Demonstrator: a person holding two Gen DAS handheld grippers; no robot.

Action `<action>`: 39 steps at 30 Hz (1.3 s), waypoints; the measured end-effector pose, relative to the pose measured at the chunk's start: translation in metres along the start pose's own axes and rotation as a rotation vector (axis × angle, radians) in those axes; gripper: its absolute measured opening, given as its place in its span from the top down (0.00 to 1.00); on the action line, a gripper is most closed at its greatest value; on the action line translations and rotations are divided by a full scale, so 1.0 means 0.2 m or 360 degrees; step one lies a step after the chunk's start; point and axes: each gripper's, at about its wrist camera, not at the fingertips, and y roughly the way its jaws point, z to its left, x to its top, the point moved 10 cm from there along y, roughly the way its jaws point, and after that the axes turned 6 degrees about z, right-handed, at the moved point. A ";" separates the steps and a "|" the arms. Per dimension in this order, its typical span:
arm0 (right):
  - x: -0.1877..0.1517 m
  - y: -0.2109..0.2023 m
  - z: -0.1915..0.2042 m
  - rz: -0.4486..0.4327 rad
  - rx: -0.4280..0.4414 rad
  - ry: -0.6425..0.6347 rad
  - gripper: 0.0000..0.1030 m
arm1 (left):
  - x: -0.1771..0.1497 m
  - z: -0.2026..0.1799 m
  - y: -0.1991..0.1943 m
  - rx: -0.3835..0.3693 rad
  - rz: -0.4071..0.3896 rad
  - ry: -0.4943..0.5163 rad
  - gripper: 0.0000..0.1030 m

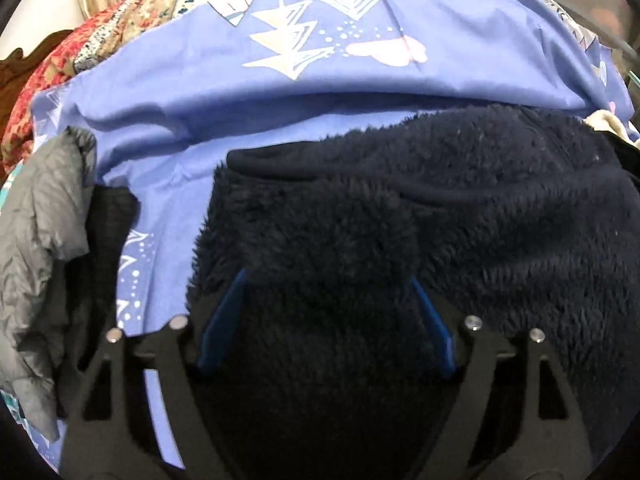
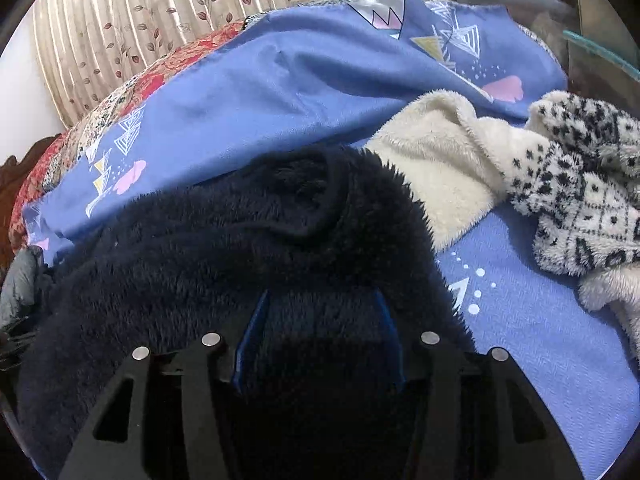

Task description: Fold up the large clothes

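A dark navy fleece garment (image 1: 460, 208) lies bunched on a blue patterned bedsheet (image 1: 280, 92). My left gripper (image 1: 326, 276) has its blue fingers (image 1: 224, 320) on either side of a thick fold of the fleece, with cloth filling the gap between them. The same fleece (image 2: 200, 248) fills the right wrist view. My right gripper (image 2: 320, 296) likewise has its blue fingers (image 2: 252, 332) pressed on a bunch of it. The fingertips of both grippers are buried in the pile.
A grey quilted jacket (image 1: 36, 248) lies at the left edge of the bed. A cream fleece (image 2: 436, 160) and a black-and-white patterned fleece (image 2: 580, 188) lie to the right. A floral quilt (image 1: 60, 56) and a striped curtain (image 2: 160, 20) are behind.
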 end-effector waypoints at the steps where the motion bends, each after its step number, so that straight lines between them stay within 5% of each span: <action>1: 0.00 0.00 -0.01 0.0010 -0.0002 0.0003 0.31 | 0.00 0.00 0.00 0.0008 -0.0002 -0.0001 0.23; 5: 0.04 -0.04 0.05 0.0063 -0.0167 -0.0117 0.30 | 0.01 0.00 -0.08 0.0057 -0.0041 0.0014 0.22; 7: 0.08 -0.20 0.12 -0.0026 -0.0214 -0.0159 0.30 | 0.01 0.00 -0.17 0.0034 -0.0058 0.0007 0.22; 10: 0.04 -0.53 0.26 -0.0310 -0.0110 -0.0198 0.25 | -0.04 0.01 -0.37 -0.0063 -0.0125 -0.0038 0.22; 13: -0.14 -0.74 0.35 -0.0381 -0.0023 -0.0241 0.23 | -0.11 0.01 -0.51 -0.0089 -0.0174 -0.0031 0.22; 18: -0.55 -0.90 0.42 -0.0345 0.0059 -0.0240 0.23 | -0.31 0.00 -0.69 -0.0111 -0.0197 -0.0038 0.22; 27: -1.12 -0.92 0.45 -0.0070 0.0122 0.0003 0.23 | -0.74 0.00 -0.85 -0.0101 -0.0150 -0.0067 0.22; 38: -1.28 -1.10 0.55 0.0010 0.0223 0.0154 0.15 | -1.09 -0.03 -1.00 -0.0115 -0.0113 -0.0087 0.22; 39: -1.29 -1.11 0.57 0.0017 0.0229 0.0163 0.14 | -1.12 -0.04 -1.02 -0.0118 -0.0119 -0.0080 0.16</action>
